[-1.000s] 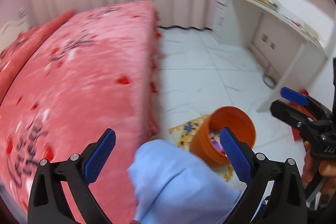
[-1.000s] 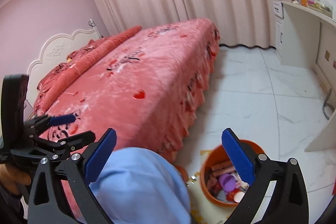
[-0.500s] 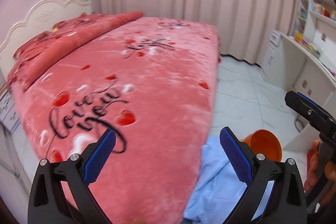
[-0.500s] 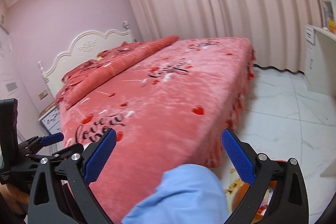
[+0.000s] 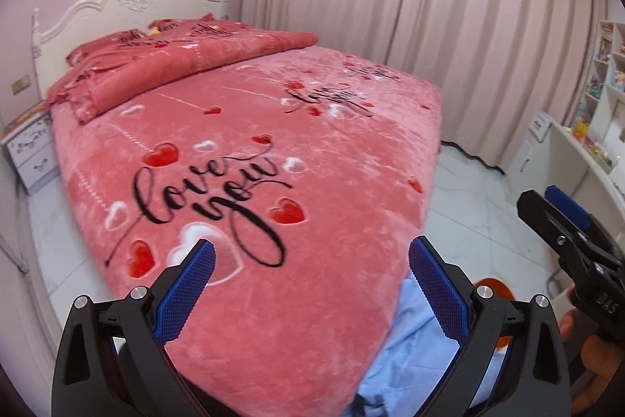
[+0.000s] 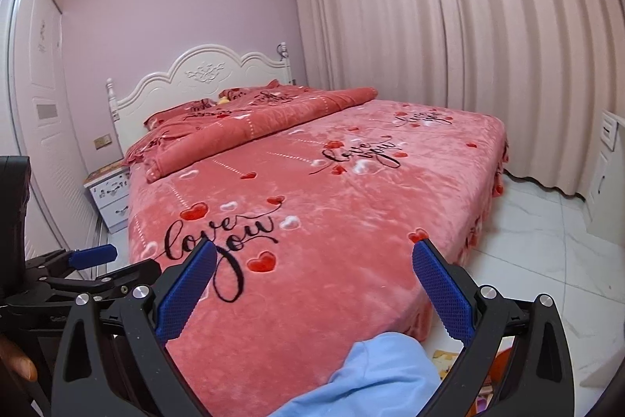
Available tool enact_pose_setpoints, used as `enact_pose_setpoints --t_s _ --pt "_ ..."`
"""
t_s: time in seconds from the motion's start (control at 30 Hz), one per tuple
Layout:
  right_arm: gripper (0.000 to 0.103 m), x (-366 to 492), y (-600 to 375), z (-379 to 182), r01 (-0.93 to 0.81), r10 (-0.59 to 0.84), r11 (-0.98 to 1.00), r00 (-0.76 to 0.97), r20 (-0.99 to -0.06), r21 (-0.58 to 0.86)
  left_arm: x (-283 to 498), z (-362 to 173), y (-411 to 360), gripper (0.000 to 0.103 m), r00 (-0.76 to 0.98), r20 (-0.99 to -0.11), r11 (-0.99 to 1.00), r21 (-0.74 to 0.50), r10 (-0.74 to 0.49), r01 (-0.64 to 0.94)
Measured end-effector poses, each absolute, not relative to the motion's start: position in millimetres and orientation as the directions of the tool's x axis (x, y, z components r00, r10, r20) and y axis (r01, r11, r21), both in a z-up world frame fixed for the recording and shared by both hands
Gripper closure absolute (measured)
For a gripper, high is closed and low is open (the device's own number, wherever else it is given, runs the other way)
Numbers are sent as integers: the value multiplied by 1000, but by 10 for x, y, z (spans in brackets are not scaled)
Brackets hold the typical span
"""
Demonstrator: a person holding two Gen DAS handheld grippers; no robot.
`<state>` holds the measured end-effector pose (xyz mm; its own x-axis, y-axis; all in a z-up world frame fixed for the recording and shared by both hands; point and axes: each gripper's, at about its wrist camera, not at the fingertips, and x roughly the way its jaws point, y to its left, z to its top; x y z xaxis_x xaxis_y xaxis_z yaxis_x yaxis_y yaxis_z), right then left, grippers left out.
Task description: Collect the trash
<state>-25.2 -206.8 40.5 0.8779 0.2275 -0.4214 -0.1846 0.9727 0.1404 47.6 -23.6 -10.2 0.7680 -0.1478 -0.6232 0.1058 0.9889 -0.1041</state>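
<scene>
From the left wrist, the left gripper (image 5: pixel 312 260) gapes wide and empty over the plush pink bedspread (image 5: pixel 273 151), while the orange trash bin (image 5: pixel 496 290) shows only as a sliver on the white tile floor (image 5: pixel 476 206), low to the right just behind the right finger and a fold of light-blue fabric (image 5: pixel 422 350), with the right gripper (image 5: pixel 562 217) at the right edge. From the right wrist, the right gripper (image 6: pixel 314 260) also stands spread and empty above the heart-printed bedspread (image 6: pixel 332 182); the bin (image 6: pixel 504 358) is barely visible by the right finger, beside blue fabric (image 6: pixel 375 378), and the left gripper (image 6: pixel 97 262) sits at the left, near a white nightstand (image 6: pixel 111 198).
</scene>
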Motion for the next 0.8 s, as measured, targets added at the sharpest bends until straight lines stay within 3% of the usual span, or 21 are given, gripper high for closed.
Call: enact_pose_setpoints --t_s 0.8 --pt "5 -231 -1952 344 -218 260 965 854 -450 144 354 -90 -141 5 799 -596 997 -28 -78 76"
